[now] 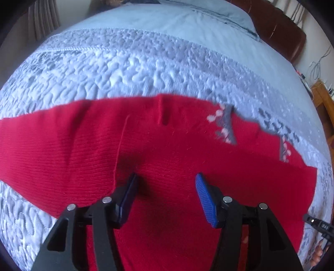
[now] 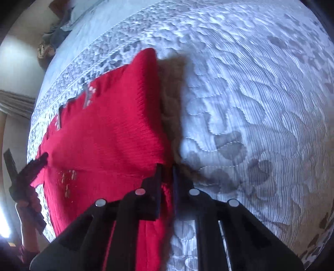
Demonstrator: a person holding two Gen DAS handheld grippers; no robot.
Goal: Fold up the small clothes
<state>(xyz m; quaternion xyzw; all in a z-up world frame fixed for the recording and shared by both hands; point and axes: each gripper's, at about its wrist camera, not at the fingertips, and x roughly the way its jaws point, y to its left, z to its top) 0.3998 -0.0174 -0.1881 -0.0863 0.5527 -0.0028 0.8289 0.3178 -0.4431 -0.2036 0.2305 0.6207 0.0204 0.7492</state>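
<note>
A red knitted garment with small grey and white motifs lies spread on a quilted bedspread. My left gripper hovers just above the red cloth, its blue pads apart and nothing between them. In the right wrist view the same red garment is lifted at its right edge, casting a shadow on the quilt. My right gripper is shut on that edge, a thin fold of red cloth pinched between the pads. The left gripper and the hand holding it show at the far left of that view.
The quilted bedspread stretches wide to the right of the garment. A plain blue sheet and a pillow lie beyond the quilt. A brown headboard and a wooden side table stand at the bed's far side.
</note>
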